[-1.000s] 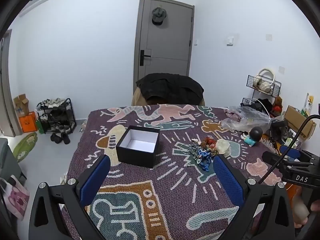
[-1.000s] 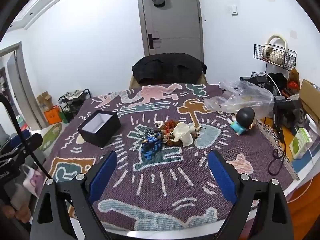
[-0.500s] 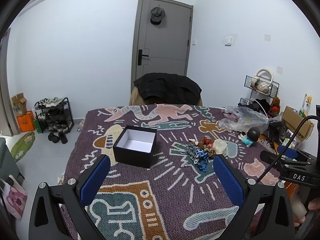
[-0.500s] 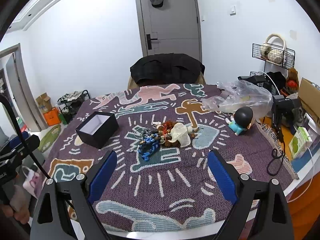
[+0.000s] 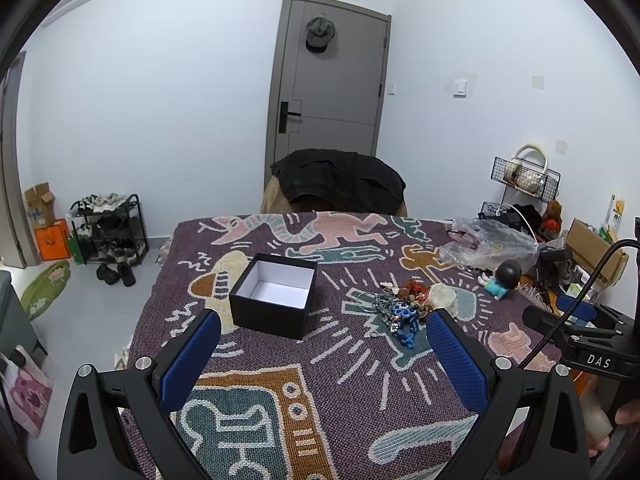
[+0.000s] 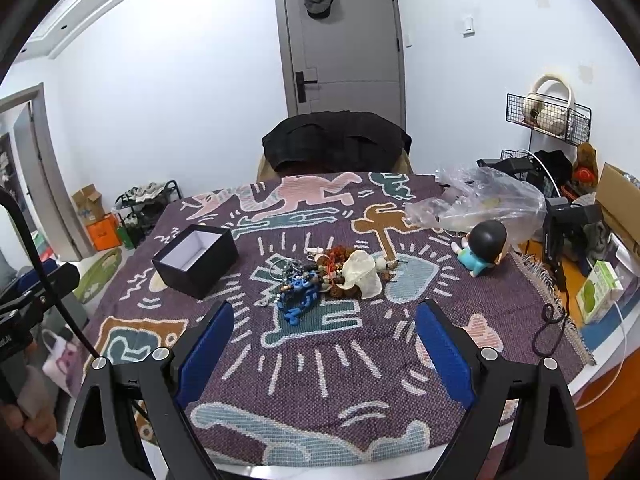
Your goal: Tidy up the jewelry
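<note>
Landmark: black box (image 6: pixel 196 260), open-topped, white inside, nothing visible in it, standing on the patterned cloth (image 6: pixel 320 360) that covers the table.

Left of the box, off the table: shoe rack (image 5: pixel 108 228) on the floor, orange carton (image 5: pixel 52 240) beside it. Left gripper (image 5: pixel 320 344) is above the near cloth just in front of the box; blue pads spread wide, nothing between them.

Right of the box, near but not touching: the jewelry pile (image 6: pixel 320 280), a tangle of blue pieces, brown and red beads, metal rings and a pale translucent pouch (image 6: pixel 362 274). Individual items in the tangle cannot be separated. Right gripper (image 6: pixel 324 344) is over the cloth in front of the pile, jaws wide apart, holding nothing, pads clear of the pile.

Further right of the box: crumpled clear plastic bag (image 6: pixel 480 200), contents unclear; seated doll (image 6: pixel 480 248) with a dark head just in front of the bag. Nothing lies between box and pile.

Behind the box: chair draped with dark jacket (image 6: pixel 336 144), seat hidden by table edge.

Cut off: person's fingers at frame edges only; table's near rim partly behind gripper frames.
</note>
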### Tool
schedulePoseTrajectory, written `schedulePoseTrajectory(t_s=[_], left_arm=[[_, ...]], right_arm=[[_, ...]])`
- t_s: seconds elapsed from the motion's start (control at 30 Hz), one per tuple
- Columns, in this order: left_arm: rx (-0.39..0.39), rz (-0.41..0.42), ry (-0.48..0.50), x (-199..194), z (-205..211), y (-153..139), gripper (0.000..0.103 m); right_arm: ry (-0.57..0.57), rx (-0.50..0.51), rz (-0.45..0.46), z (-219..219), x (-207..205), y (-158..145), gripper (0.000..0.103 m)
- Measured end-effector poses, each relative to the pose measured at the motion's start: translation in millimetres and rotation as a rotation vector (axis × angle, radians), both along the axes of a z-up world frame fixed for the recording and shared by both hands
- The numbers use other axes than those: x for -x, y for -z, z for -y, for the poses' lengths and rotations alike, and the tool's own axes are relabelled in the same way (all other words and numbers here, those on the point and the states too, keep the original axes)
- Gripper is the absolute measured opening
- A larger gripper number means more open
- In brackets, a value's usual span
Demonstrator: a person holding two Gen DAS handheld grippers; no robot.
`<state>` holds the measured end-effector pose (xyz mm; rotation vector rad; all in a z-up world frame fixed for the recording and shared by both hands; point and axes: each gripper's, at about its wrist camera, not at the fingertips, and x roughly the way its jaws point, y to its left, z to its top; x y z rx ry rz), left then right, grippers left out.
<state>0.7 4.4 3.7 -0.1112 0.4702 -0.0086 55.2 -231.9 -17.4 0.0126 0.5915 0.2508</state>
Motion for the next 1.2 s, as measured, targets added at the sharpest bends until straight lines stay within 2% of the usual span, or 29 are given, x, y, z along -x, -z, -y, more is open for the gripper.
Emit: schedulePoseTrajectory(t_s=[1.2], left_arm=[[0.004, 0.010, 0.034, 2.4, 2.4, -0.1, 0.103]], right_arm=[[-0.009, 0.003, 0.037, -1.5, 5.3, -6.1, 0.092]])
